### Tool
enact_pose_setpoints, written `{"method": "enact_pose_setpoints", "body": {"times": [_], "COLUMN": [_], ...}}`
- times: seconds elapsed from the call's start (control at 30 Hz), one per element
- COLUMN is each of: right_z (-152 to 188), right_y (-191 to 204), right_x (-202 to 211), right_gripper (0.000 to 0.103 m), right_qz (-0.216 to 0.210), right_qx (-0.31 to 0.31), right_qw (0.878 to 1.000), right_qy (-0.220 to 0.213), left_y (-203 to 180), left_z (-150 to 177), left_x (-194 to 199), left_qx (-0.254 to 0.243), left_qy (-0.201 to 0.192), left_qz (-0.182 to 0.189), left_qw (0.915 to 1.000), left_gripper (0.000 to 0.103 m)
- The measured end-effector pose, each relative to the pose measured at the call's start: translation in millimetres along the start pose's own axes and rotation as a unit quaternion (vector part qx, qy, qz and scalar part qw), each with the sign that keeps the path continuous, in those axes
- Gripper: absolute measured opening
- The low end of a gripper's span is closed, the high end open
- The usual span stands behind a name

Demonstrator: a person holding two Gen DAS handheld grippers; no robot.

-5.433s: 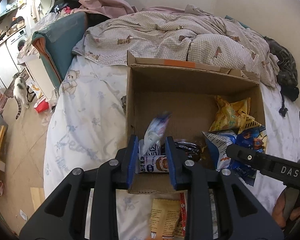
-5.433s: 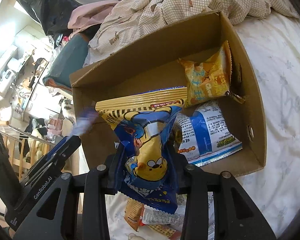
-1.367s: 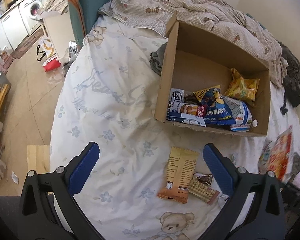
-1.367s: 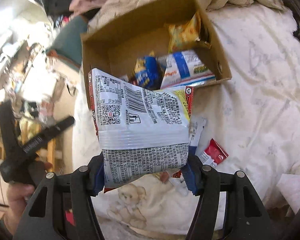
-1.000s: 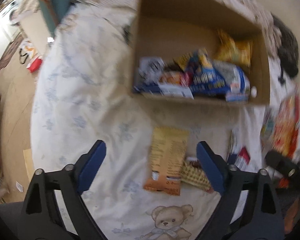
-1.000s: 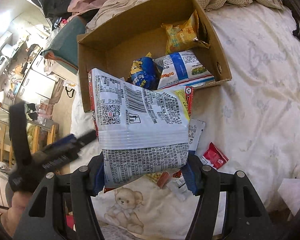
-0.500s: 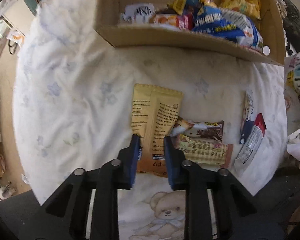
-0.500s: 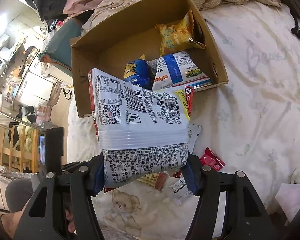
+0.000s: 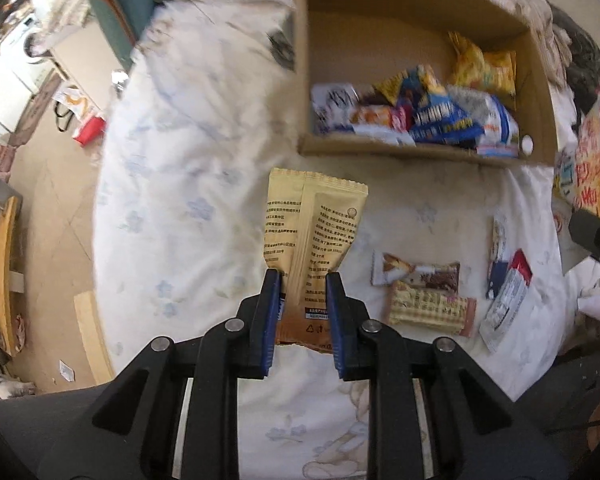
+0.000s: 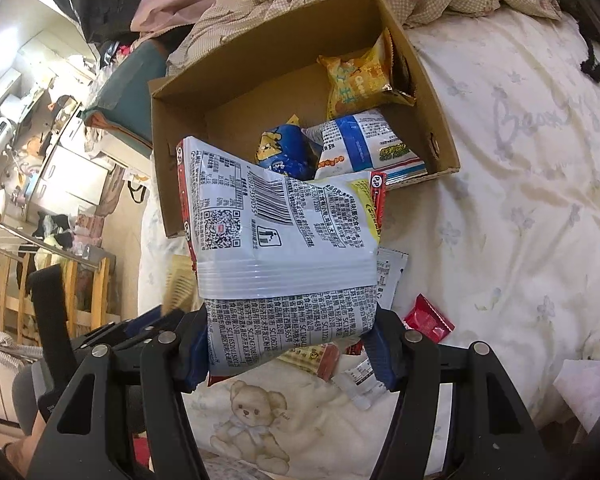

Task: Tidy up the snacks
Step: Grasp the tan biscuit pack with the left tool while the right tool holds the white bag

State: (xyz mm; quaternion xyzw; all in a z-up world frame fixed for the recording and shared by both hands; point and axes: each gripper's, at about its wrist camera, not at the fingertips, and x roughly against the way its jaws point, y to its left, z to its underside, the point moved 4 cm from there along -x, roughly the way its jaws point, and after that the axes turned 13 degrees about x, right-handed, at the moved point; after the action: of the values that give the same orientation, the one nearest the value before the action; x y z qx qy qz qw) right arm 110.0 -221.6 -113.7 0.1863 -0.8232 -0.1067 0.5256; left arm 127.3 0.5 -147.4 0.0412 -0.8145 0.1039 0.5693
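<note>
Risks first: tan packet (image 9: pixel 312 236) pinched only near its bottom seam by left gripper (image 9: pixel 302 300), so could swing, fold or slide out on the way to cardboard box (image 9: pixel 420 152). White bag (image 10: pixel 284 256) clamped at its lower part in right gripper (image 10: pixel 288 344), puffy and slick, likely to squirm loose if squeezed harder, or catch on the box's near wall. Both sets of jaws closed on their loads, held above the bed (image 10: pixel 520 208). Box near the bed's far edge, stiff-walled, open-topped, already heaped with crinkly foil bags. Flat wrapped bars (image 9: pixel 428 304) and small sachets lying loose on the soft, rumpled sheet beside the box's near wall, not yet gathered.
</note>
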Motion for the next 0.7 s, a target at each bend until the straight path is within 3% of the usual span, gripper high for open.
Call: {"method": "enact_pose_setpoints", "body": {"times": [0.43, 0.7], "right_z": [4, -14], "right_y": [7, 3], "right_x": [40, 61], "right_gripper": [0.065, 0.065], "right_qz": [-0.024, -0.039], "right_qx": [0.005, -0.006], "right_qw": [0.998, 0.994], "right_qy": [-0.053, -0.103], "left_y": [8, -15], "left_z": [-20, -38], "left_x": [56, 91], "left_qx": [0.024, -0.011], "left_qy": [-0.117, -0.161], "left_qz": [-0.002, 0.007], "left_qw": [0.9929, 0.9868], "left_gripper": [0.019, 0.019]}}
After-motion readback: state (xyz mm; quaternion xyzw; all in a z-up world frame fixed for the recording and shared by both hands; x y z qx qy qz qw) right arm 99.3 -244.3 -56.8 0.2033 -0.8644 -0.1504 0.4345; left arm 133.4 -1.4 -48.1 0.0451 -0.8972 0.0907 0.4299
